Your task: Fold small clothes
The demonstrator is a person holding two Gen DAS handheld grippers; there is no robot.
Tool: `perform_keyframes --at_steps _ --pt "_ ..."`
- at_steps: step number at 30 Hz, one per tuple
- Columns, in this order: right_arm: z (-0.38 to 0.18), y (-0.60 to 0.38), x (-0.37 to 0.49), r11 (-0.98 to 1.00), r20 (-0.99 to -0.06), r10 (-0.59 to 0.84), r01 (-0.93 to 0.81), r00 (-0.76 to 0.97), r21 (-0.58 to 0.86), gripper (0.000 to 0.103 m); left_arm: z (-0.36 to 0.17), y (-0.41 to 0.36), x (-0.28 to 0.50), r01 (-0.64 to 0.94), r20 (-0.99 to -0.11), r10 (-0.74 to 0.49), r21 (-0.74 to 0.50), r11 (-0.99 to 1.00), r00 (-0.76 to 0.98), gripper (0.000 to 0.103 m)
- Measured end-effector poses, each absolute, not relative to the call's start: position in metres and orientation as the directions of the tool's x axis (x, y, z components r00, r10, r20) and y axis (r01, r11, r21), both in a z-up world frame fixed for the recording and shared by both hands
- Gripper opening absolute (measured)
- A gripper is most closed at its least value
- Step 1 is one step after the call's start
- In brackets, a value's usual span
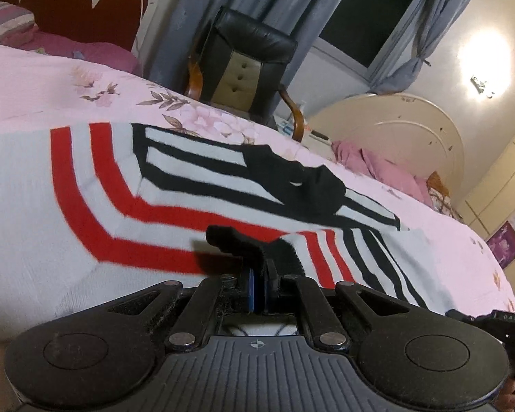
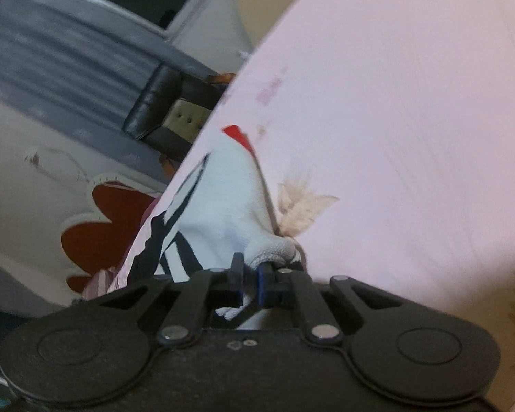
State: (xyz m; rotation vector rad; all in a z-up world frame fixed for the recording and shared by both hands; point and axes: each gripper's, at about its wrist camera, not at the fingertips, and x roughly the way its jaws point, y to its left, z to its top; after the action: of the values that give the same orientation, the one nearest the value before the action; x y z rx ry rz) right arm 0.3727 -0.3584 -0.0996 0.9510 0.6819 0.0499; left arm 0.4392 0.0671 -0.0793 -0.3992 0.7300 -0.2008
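White knit sweater with red and black stripes lies on the pink floral bedsheet. Left gripper pinches its black edge; right gripper clamps its ribbed hem.

The right hand-held gripper pinches the white garment's grey hem.

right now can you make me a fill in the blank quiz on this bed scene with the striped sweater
1. The sweater has black stripes and ____ stripes on white.
2. It lies on a floral bedsheet coloured ____.
3. The right gripper is shut on a bunch of ____ knit.
4. Beside the bed stands a black leather ____.

Missing words: red; pink; white; chair
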Motion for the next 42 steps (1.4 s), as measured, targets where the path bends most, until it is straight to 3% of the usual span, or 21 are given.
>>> perform_keyframes --at_steps 3,6,8,11,14,19,21,22,27,29,31,38,39,41,42 --pt "-0.107 -0.354 0.374 0.64 -0.563 0.31 0.27 0.766 0.719 0.006 -0.09 0.064 0.446 0.026 -0.673 -0.288 -0.372 0.928 0.682 0.005" --pt "-0.107 -0.355 0.369 0.675 -0.57 0.301 0.252 0.764 0.694 0.004 -0.095 0.063 0.442 0.038 -0.664 -0.287 -0.363 0.931 0.691 0.005" --pt "-0.101 -0.357 0.37 0.695 -0.584 0.318 0.235 0.747 0.68 0.013 -0.091 0.065 0.44 0.032 -0.662 -0.281 -0.361 0.932 0.695 0.005" --pt "-0.081 -0.363 0.35 0.746 -0.567 0.322 0.165 0.758 0.645 0.03 -0.073 0.069 0.419 -0.024 -0.627 -0.135 -0.24 0.971 0.767 0.005" --pt "-0.06 -0.362 0.34 0.837 -0.545 0.269 0.087 0.794 0.54 0.024 -0.059 0.062 0.417 0.02 -0.579 -0.154 -0.231 0.973 0.801 0.005" --pt "-0.056 -0.345 0.383 0.892 -0.558 0.277 0.007 0.782 0.453 0.017 -0.066 0.008 0.449 0.158 -0.6 -0.242 -0.19 0.969 0.762 0.005" --pt "-0.066 -0.334 0.4 0.93 -0.613 0.256 -0.019 0.748 0.366 0.009 -0.082 -0.008 0.461 0.158 -0.664 -0.211 -0.139 0.978 0.717 0.005" --pt "-0.074 -0.331 0.405 0.949 -0.657 0.228 -0.014 0.719 0.315 0.003 -0.088 -0.009 0.461 0.159 -0.656 -0.209 -0.135 0.978 0.726 0.005" --pt "-0.07 -0.34 0.4 0.947 -0.645 0.26 -0.06 0.719 0.316 0.004 -0.077 -0.005 0.452 0.151 -0.62 -0.196 -0.125 0.981 0.759 0.005" --pt "-0.062 -0.343 0.406 0.942 -0.601 0.258 -0.06 0.756 0.33 0.027 -0.073 -0.008 0.457 0.152 -0.605 -0.199 -0.129 0.98 0.771 0.005" --pt "-0.058 -0.355 0.422 0.928 -0.569 0.237 -0.01 0.788 0.374 0.034 -0.072 -0.014 0.466 0.155 -0.603 -0.203 -0.131 0.979 0.772 0.005" --pt "-0.082 -0.391 0.499 0.8 -0.544 0.323 0.084 0.774 0.595 0.034 -0.09 -0.037 0.487 0.157 -0.621 -0.145 -0.036 0.987 0.77 0.005" --pt "-0.086 -0.392 0.507 0.779 -0.543 0.357 0.079 0.76 0.622 0.034 -0.09 -0.041 0.486 0.159 -0.618 -0.132 -0.012 0.987 0.775 0.005" --pt "-0.09 -0.387 0.516 0.79 -0.551 0.375 0.053 0.745 0.61 0.013 -0.087 -0.04 0.485 0.147 -0.621 -0.123 -0.012 0.989 0.774 0.005" --pt "-0.088 -0.38 0.517 0.845 -0.578 0.319 0.051 0.751 0.532 0.011 -0.088 -0.038 0.485 0.138 -0.621 -0.115 -0.012 0.99 0.775 0.005"
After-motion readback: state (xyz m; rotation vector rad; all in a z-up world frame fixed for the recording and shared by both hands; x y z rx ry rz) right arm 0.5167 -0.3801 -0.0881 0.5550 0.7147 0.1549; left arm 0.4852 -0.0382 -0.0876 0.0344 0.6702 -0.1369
